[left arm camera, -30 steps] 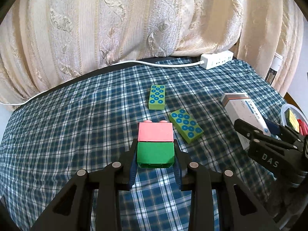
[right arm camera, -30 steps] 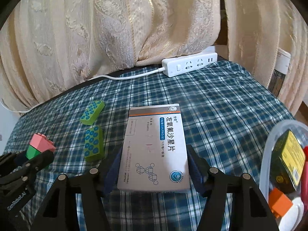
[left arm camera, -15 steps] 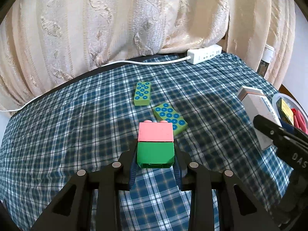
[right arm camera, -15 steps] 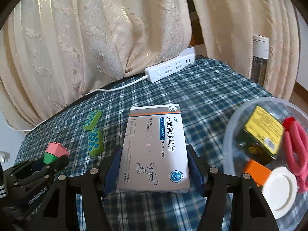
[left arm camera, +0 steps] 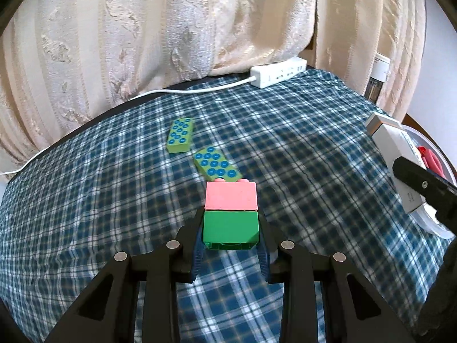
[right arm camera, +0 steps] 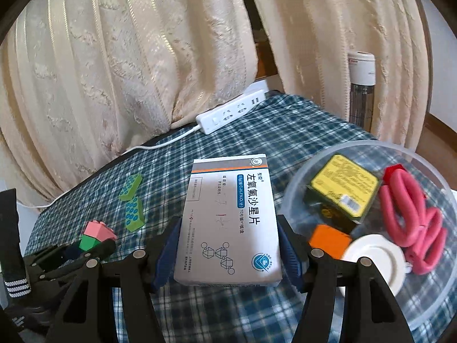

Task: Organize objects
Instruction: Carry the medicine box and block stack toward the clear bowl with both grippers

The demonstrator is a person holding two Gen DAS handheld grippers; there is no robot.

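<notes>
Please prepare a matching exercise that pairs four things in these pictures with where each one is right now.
Things:
1. pink and green stacked toy bricks
2. white and blue cardboard medicine box
3. pink-handled scissors
4. two lime green flat bricks with blue dots

Places:
A. inside the clear plastic bowl
B. lying on the plaid cloth
C. clamped in the left gripper
D. clamped in the right gripper

Pairs: 1-C, 2-D, 3-A, 4-B

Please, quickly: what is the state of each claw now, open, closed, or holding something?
Left claw: closed on the pink-and-green block stack.
Right claw: closed on the white medicine box.
</notes>
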